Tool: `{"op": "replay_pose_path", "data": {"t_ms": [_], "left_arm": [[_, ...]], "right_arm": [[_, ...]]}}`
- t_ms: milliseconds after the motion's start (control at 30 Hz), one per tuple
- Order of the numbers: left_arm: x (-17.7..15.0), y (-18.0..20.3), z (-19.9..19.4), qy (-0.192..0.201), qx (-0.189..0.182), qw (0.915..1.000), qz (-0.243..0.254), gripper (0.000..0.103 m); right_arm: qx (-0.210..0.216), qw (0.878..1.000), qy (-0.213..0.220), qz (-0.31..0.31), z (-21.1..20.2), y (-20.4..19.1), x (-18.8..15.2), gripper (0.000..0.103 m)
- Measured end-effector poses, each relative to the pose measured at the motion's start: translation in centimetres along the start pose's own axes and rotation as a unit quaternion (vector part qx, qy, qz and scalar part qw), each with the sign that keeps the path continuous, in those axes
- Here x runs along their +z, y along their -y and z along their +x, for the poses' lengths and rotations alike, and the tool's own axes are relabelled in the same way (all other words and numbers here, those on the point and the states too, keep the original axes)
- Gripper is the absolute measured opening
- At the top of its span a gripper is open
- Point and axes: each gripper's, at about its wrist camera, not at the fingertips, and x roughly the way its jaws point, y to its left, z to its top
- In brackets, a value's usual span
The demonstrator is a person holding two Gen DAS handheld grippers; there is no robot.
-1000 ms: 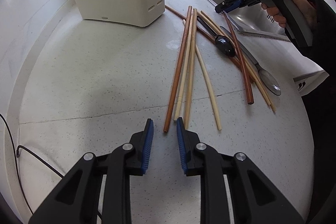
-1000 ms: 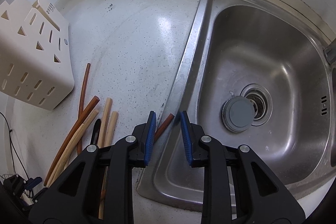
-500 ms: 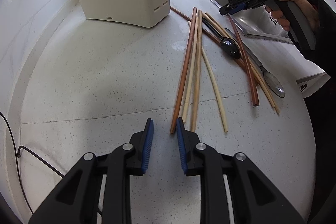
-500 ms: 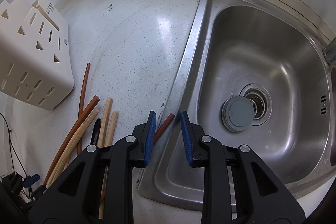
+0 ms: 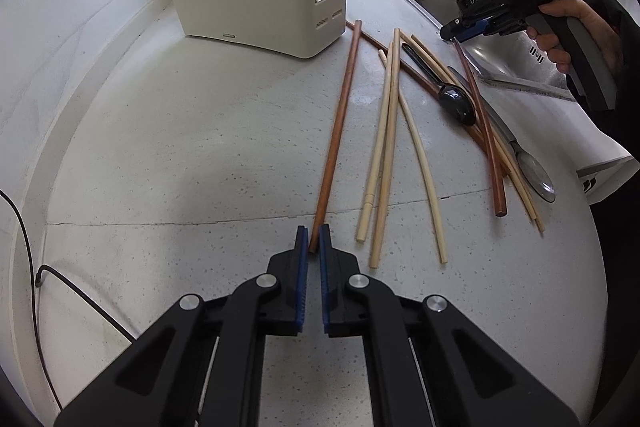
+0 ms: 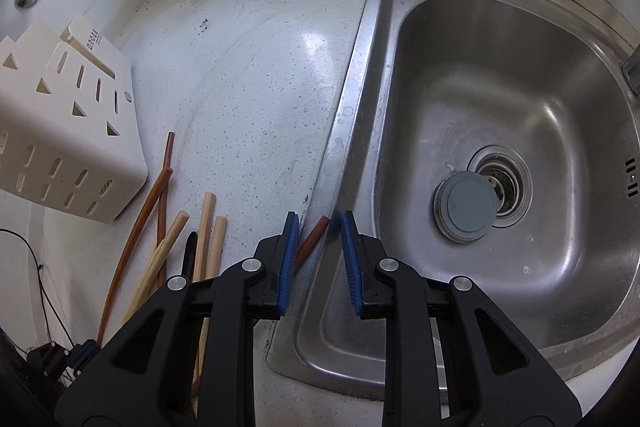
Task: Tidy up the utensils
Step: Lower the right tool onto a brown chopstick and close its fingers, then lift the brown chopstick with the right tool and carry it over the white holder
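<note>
My left hand-held gripper, angled down at the table, has just closed on the near end of a reddish-brown chopstick; its tip is hidden between the pads. My right hand-held gripper, at the sink's edge, has just been closing, still open around another brown chopstick, mostly hidden below.

A steel sink with a grey drain plug sits in a speckled white table, black cable alongside.
</note>
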Motion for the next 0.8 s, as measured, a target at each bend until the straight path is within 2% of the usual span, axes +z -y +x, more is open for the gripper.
{"op": "replay_pose_path", "data": {"t_ms": [133, 567, 800], "left_arm": [[0.0, 0.3, 0.1, 0.005, 0.003, 1.0000, 0.002, 0.005], [-0.2, 0.4, 0.0, 0.013, 0.009, 0.9999, -0.001, 0.005], [-0.2, 1.1, -0.3, 0.021, 0.033, 0.9992, -0.012, 0.005]], "right_arm": [[0.026, 1.000, 0.000, 0.018, -0.2, 0.7, -0.1, 0.019], [0.072, 0.996, -0.017, 0.057, -0.4, 2.2, -0.4, 0.009], [0.104, 0.993, 0.002, 0.063, -1.3, 2.8, -0.4, 0.005]]}}
